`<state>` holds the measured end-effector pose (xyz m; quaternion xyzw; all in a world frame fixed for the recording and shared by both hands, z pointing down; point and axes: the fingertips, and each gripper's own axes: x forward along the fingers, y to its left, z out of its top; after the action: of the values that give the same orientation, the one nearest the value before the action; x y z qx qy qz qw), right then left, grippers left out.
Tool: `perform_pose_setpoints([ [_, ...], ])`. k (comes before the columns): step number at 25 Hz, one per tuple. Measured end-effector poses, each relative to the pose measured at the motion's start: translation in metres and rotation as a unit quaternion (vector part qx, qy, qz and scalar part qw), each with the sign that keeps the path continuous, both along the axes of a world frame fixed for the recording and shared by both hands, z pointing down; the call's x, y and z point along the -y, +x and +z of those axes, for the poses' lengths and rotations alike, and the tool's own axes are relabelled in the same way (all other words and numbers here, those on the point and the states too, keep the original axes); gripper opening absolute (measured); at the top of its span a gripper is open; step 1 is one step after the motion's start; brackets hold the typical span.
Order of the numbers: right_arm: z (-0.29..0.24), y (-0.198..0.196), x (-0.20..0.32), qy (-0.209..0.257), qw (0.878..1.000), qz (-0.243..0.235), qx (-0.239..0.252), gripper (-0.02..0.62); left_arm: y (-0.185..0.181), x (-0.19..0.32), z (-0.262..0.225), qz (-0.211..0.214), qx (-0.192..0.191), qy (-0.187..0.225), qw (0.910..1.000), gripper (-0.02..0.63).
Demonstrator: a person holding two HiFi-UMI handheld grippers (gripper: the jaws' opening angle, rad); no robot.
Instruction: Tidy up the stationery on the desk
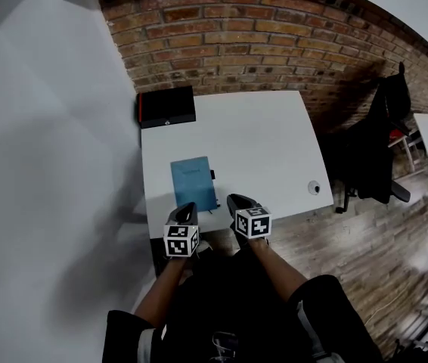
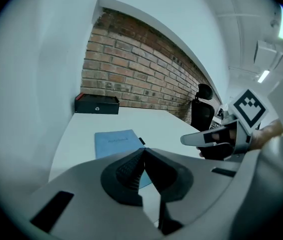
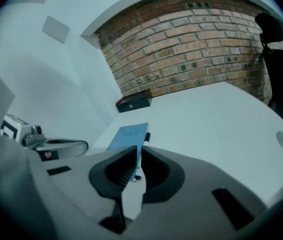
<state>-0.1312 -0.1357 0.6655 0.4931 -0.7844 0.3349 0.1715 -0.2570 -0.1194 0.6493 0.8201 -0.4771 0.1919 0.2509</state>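
Nearest, the left gripper (image 1: pixel 187 207) hangs over the near edge of the white desk (image 1: pixel 263 138), its jaws pressed together and empty; to its right, the right gripper (image 1: pixel 237 200) has its jaws a narrow slit apart, nothing between them. Just beyond both, a blue notebook (image 1: pixel 193 181) lies flat, what looks like a dark pen (image 1: pixel 212 175) beside its right edge, and a black box (image 1: pixel 166 106) sits at the far left corner

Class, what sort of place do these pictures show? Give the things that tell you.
Probably an office or workroom: a white desk against a bare brick wall, a black office chair beside it, and a blue notebook lying on the desk.
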Motion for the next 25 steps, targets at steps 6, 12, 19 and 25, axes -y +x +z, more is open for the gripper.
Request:
perform_pose_setpoints([
  [6,-0.033,0.011,-0.016,0.069,0.997,-0.024,-0.027,0.023,0.016,-0.010,-0.028,-0.009,0.008,0.042,0.9990,0.015],
  [12,-0.085,0.020,-0.045,0.141,0.989,-0.030,-0.032,0.023,0.024,-0.040,-0.062,-0.028,0.019,0.077,0.9964,0.015],
  [19,-0.129,0.027,-0.088,0.193,0.980,-0.038,-0.019,0.021,0.023,-0.086,-0.092,-0.044,0.023,0.111,0.9926,0.015],
  [25,-0.133,0.035,-0.122,0.196,0.980,-0.039,-0.022,0.021,0.019,-0.127,-0.106,-0.053,0.030,0.124,0.9904,0.015],
])
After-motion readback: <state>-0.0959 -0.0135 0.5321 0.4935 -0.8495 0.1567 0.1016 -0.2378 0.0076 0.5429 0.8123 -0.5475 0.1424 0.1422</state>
